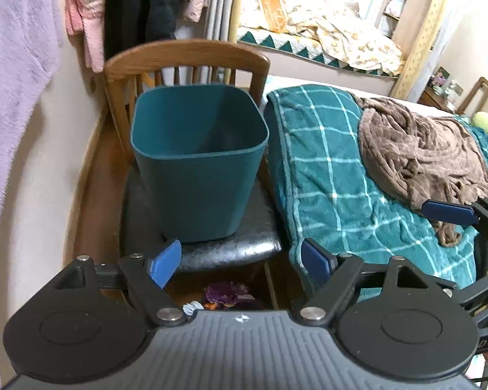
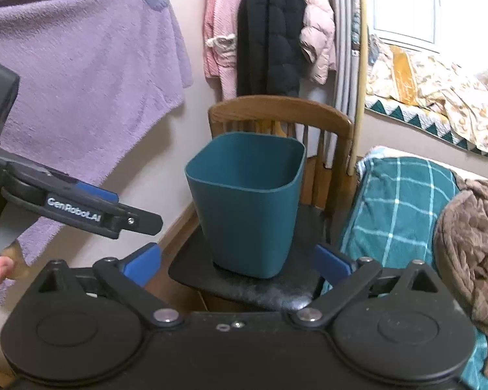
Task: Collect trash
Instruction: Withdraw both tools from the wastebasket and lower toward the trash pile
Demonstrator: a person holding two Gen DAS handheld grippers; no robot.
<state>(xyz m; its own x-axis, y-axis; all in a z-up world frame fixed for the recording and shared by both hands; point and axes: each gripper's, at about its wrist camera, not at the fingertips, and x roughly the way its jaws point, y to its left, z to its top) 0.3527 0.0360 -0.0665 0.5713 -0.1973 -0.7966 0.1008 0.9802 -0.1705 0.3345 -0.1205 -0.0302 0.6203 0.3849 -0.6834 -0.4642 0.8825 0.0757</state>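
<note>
You are holding both grippers wide open and empty before the teal bin [image 1: 198,159], standing upright on the chair seat [image 1: 211,250], likely raised for easy dropping. The left gripper [image 1: 240,261] is alone in showing crumpled wrappers [image 1: 226,295] lying low under the seat; the right gripper [image 2: 237,265] view misses them.
</note>
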